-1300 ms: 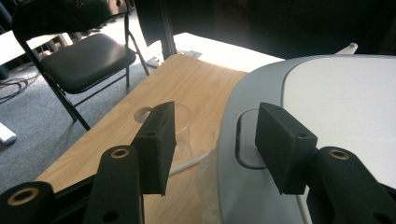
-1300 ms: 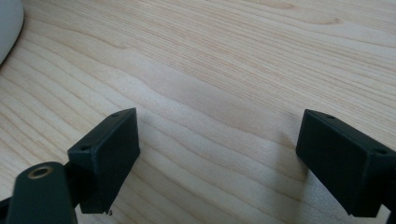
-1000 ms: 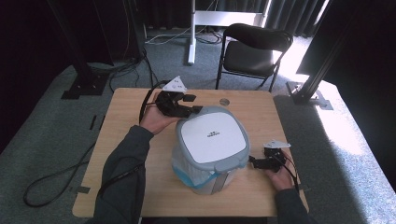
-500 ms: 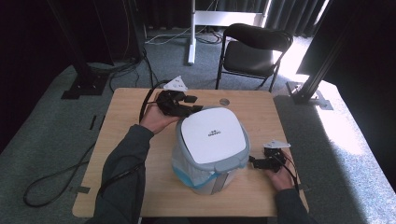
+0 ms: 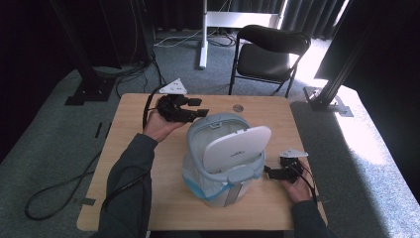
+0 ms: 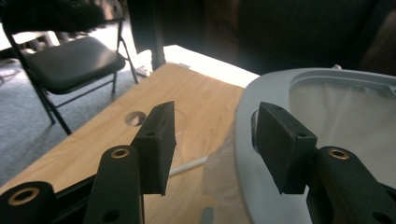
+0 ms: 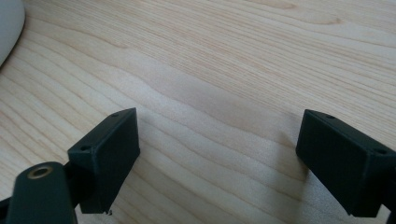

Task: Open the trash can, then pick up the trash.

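A grey bin (image 5: 197, 144) with a clear bag liner stands mid-table. Its white lid (image 5: 237, 146) is tilted up, hinged at the near side. My left gripper (image 5: 200, 109) is open just behind the bin's far-left rim, nothing between its jaws. In the left gripper view, the left gripper (image 6: 215, 140) has its right jaw over the grey rim (image 6: 327, 77), with the liner (image 6: 341, 116) inside. My right gripper (image 5: 270, 172) rests open on the table just right of the bin's base. The right gripper view has the right gripper (image 7: 217, 149) open over bare wood (image 7: 233, 56).
The wooden table (image 5: 148, 198) has a round hole (image 5: 238, 107) near its far edge. A black folding chair (image 5: 270, 49) stands beyond the table. A cable (image 5: 54, 193) loops on the floor at the left. A metal stand (image 5: 203, 34) rises behind.
The bin's lid lay flat and closed before; now it is swung up and the liner shows. Both grippers have stayed about where they were.
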The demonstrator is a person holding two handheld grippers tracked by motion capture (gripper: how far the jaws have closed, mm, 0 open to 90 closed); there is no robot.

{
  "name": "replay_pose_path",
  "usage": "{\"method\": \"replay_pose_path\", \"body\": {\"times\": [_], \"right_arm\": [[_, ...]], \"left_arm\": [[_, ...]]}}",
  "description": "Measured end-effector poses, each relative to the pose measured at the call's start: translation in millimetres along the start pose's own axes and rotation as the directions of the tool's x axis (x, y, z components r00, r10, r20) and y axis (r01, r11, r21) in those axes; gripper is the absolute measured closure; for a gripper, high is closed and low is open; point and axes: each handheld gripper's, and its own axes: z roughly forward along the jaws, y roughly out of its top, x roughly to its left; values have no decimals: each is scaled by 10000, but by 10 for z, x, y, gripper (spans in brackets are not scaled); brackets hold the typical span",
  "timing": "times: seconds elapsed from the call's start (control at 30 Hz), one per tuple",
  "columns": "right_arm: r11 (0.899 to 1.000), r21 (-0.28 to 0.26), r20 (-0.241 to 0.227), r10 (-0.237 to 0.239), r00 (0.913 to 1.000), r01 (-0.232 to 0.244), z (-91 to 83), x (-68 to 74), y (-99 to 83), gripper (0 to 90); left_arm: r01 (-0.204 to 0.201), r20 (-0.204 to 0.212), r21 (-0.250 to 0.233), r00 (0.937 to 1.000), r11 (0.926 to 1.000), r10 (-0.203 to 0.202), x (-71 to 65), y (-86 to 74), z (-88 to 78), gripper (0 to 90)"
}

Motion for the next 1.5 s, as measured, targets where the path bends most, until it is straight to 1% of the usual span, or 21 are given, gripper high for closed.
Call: {"method": "replay_pose_path", "body": {"times": [0.27,0.3,0.47,0.57,0.6,0.7,0.73,0.77,0.93,1.03,1.1,1.13,1.17,1.2,1.23,1.33,1.43,1.47,1.5], "right_arm": [[10000,1,3,3,10000,-3,0,1,0,125],[10000,0,3,2,10000,-2,0,1,-1,124],[10000,0,3,2,10000,-2,0,1,0,125],[10000,0,3,2,10000,-2,0,1,0,125],[10000,0,3,2,10000,-2,0,1,0,125],[10000,-1,13,12,10000,-12,0,2,0,125],[10000,-2,14,12,10000,-12,0,2,0,124],[10000,0,15,16,10000,-16,0,2,0,125],[10000,-2,23,16,10000,-16,2,1,2,124],[10000,4,29,31,10000,-31,3,2,3,125],[10000,-1,30,23,10000,-23,3,2,3,124],[10000,4,29,31,10000,-31,3,2,3,124],[10000,0,28,22,10000,-22,3,1,3,125],[10000,4,30,21,10000,-21,3,2,3,124],[10000,5,33,24,10000,-24,3,2,4,124],[10000,1,24,13,10000,-13,6,4,6,123],[10000,11,3,-15,10000,15,13,12,13,123],[10000,12,1,-15,10000,15,13,12,13,124],[10000,11,-1,-12,10000,12,13,12,13,125]], "left_arm": [[13,-295,23,9996,10000,-12,36,-32,-108,469],[100,-360,-22,9993,9999,-100,55,-52,-130,468],[228,-517,2,9984,9997,-228,98,-112,-179,468],[339,-745,152,9967,9993,-327,132,-192,-215,468],[339,-745,152,9967,9993,-327,132,-192,-215,468],[519,-807,140,9955,9986,-506,162,-280,-247,467],[582,-969,251,9937,9980,-555,183,-334,-260,467],[582,-969,251,9937,9980,-555,183,-334,-260,467],[907,-1146,230,9895,9956,-875,235,-471,-290,467],[1121,-1134,313,9877,9932,-1079,250,-605,-279,467],[1174,-1133,346,9871,9925,-1128,251,-635,-274,467],[1330,-1167,381,9849,9904,-1277,260,-726,-265,466],[1330,-1167,381,9849,9904,-1277,260,-726,-265,465],[1439,-1232,407,9827,9888,-1379,273,-791,-267,465],[1439,-1232,407,9827,9888,-1379,273,-791,-267,463],[1595,-1528,525,9768,9858,-1499,298,-899,-283,463],[1668,-1813,667,9715,9837,-1524,304,-999,-292,463],[1700,-2015,704,9675,9829,-1529,297,-1067,-291,462],[1700,-2015,704,9675,9829,-1529,297,-1067,-291,458]]}}
